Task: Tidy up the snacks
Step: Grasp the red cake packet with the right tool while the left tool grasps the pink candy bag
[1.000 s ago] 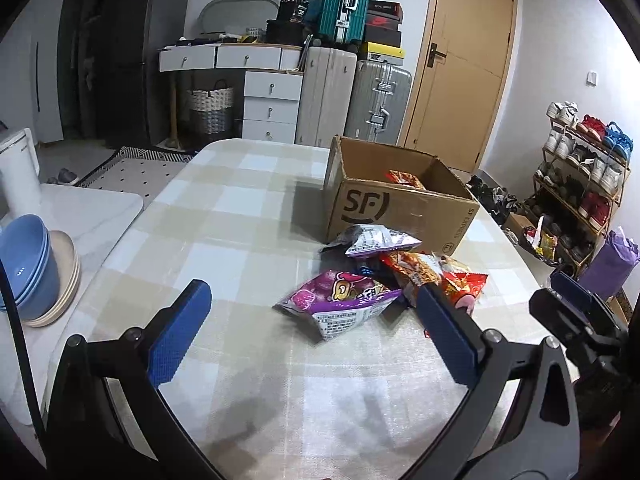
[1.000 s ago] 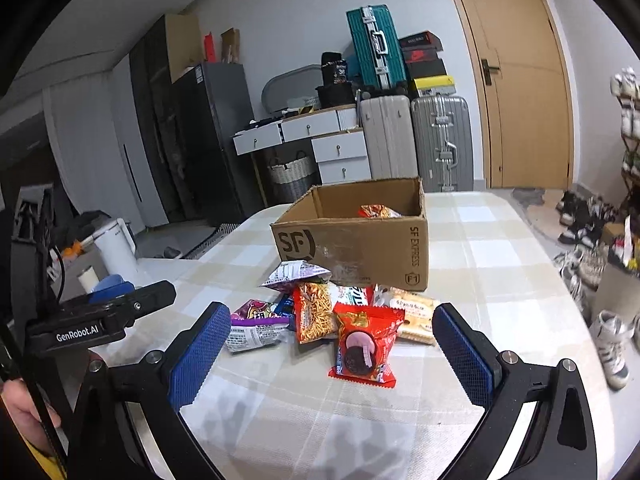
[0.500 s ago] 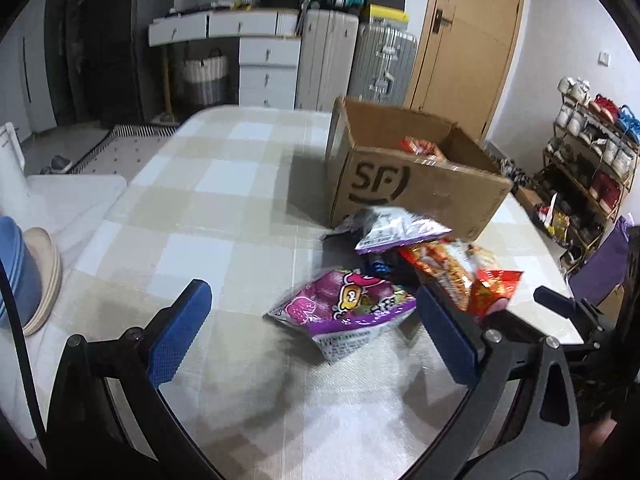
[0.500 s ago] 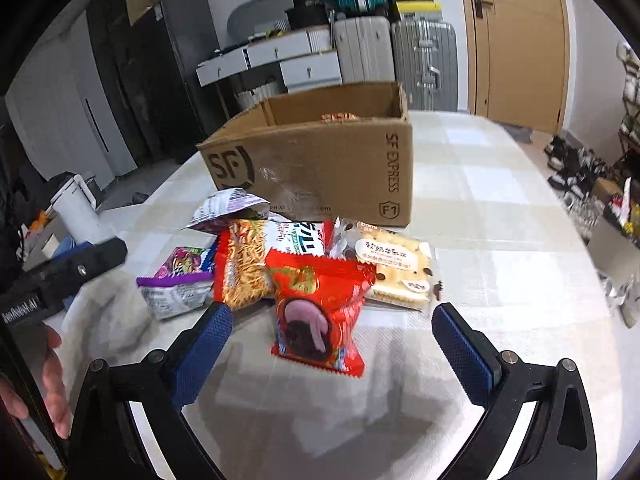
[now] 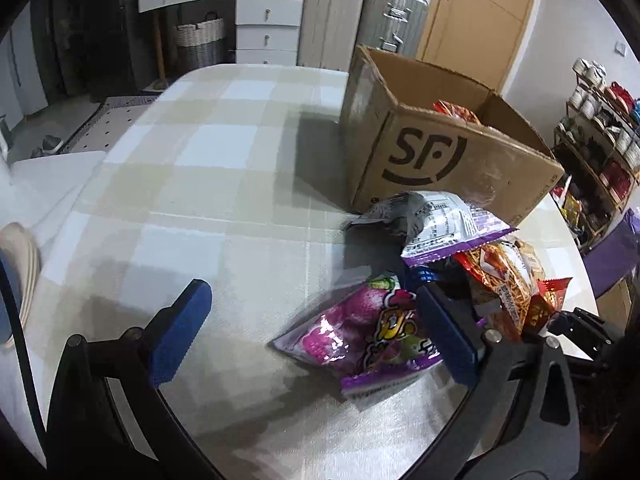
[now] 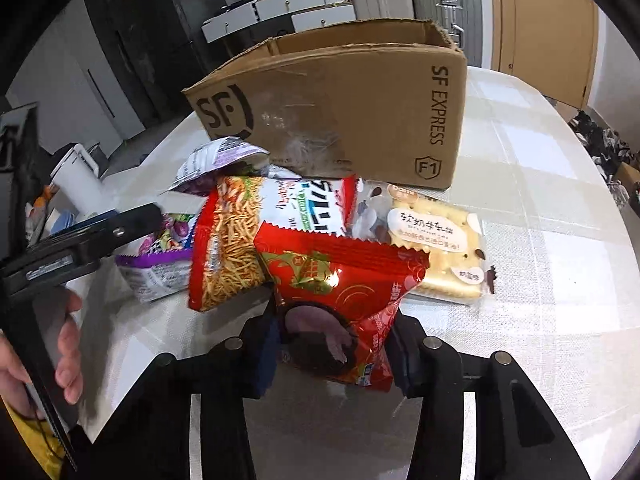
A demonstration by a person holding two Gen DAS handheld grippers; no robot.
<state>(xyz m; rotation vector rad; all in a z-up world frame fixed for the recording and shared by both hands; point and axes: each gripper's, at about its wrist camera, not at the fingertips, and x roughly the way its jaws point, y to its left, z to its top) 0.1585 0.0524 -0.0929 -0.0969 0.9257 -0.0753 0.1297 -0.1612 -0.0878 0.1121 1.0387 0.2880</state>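
Note:
A pile of snack packets lies on the checked tablecloth in front of the cardboard box [image 6: 340, 112], which holds one orange packet [image 5: 456, 110]. My right gripper [image 6: 332, 348] has its jaws closing, and both pads press the sides of the red snack packet [image 6: 340, 280]. An orange noodle packet [image 6: 228, 248] and a cracker packet [image 6: 432, 240] lie beside it. My left gripper [image 5: 312, 334] stands open low over the cloth. A purple packet [image 5: 360, 336] lies partly between its fingers, against the right finger [image 5: 444, 336]. A white-and-purple packet [image 5: 436, 220] leans by the box [image 5: 440, 160].
Stacked bowls [image 5: 20, 272] sit at the far left edge. A white kettle [image 6: 80, 176] stands left of the table. Suitcases [image 5: 392, 12], white drawers [image 5: 268, 24] and a door are behind. A shoe rack [image 5: 600, 128] is on the right. A hand [image 6: 68, 340] holds the left gripper.
Both grippers came down and forward toward the pile. The right jaws went from wide open to closed against the red packet. The left jaws stayed open.

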